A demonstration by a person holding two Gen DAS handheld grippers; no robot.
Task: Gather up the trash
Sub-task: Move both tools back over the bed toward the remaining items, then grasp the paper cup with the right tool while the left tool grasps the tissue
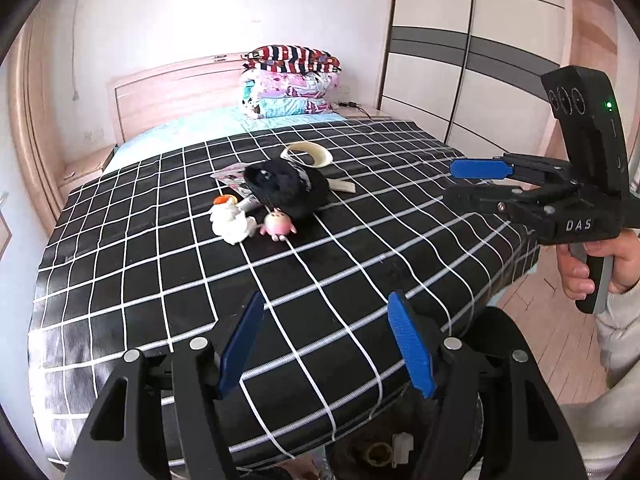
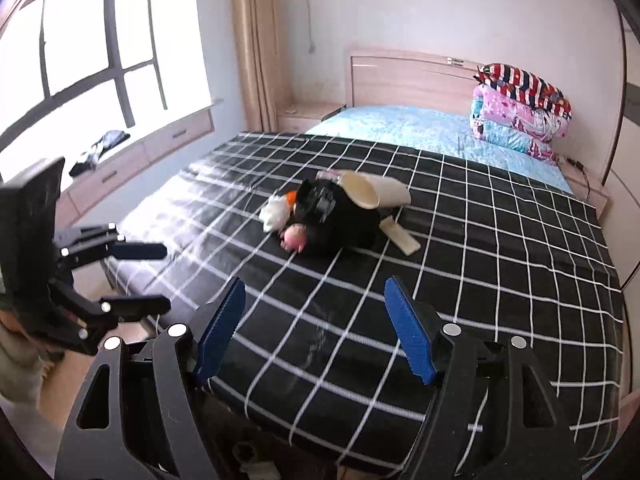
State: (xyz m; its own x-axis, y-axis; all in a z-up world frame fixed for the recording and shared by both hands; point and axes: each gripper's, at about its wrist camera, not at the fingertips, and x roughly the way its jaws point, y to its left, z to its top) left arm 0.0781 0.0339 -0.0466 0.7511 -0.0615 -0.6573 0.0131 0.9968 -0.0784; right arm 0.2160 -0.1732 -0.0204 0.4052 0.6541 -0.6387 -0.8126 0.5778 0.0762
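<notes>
Both the left gripper [image 1: 326,344] and right gripper [image 2: 314,330] hung with jaws wide and empty over the bed [image 1: 160,272]; the trash pile [image 1: 276,196] lay at twelve o'clock, well apart.

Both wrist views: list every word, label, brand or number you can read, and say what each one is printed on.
"DAS": white letters on the black body of the right gripper, seen in the left wrist view.
Printed wrapper under the black fabric item: print is too blurred to read.
Folded bedding by the headboard: cartoon patterns only, no legible words.
Nothing else readable in either view.
</notes>
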